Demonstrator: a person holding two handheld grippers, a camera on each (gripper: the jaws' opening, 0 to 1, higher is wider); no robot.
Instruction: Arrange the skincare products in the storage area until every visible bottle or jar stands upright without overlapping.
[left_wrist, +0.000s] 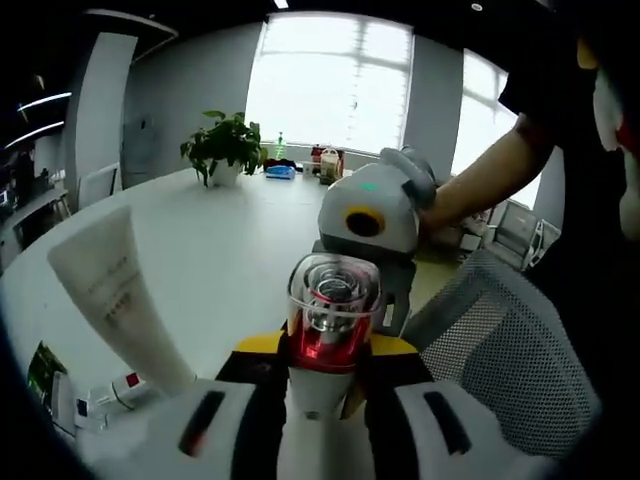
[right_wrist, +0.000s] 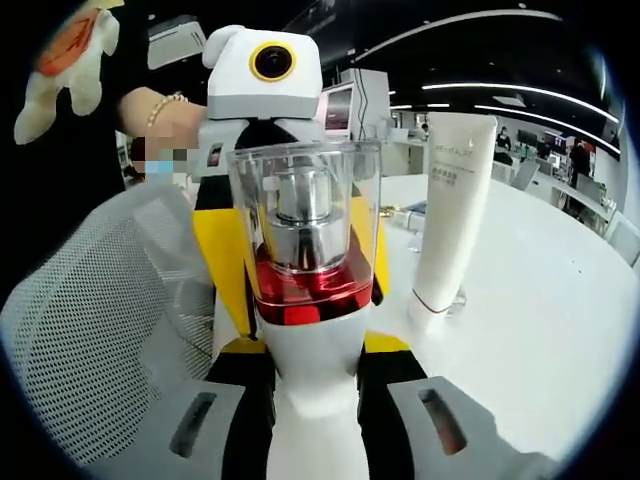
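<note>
I see both my left gripper (left_wrist: 318, 400) and right gripper (right_wrist: 312, 400) clamped on one red-based pump bottle (right_wrist: 305, 235); a white tube (right_wrist: 450, 210) stands upright just beside it on the table (right_wrist: 560, 320).

- My left gripper's (left_wrist: 320, 400) jaws cover the pump bottle's (left_wrist: 330, 320) white lower body; contact line not visible.
- Print on the white tube (right_wrist: 450, 210): too small to read.
- Items by the window (left_wrist: 330, 160): too small to identify.
- Mesh chair (right_wrist: 110, 320): cut off at the right gripper view's edge.
</note>
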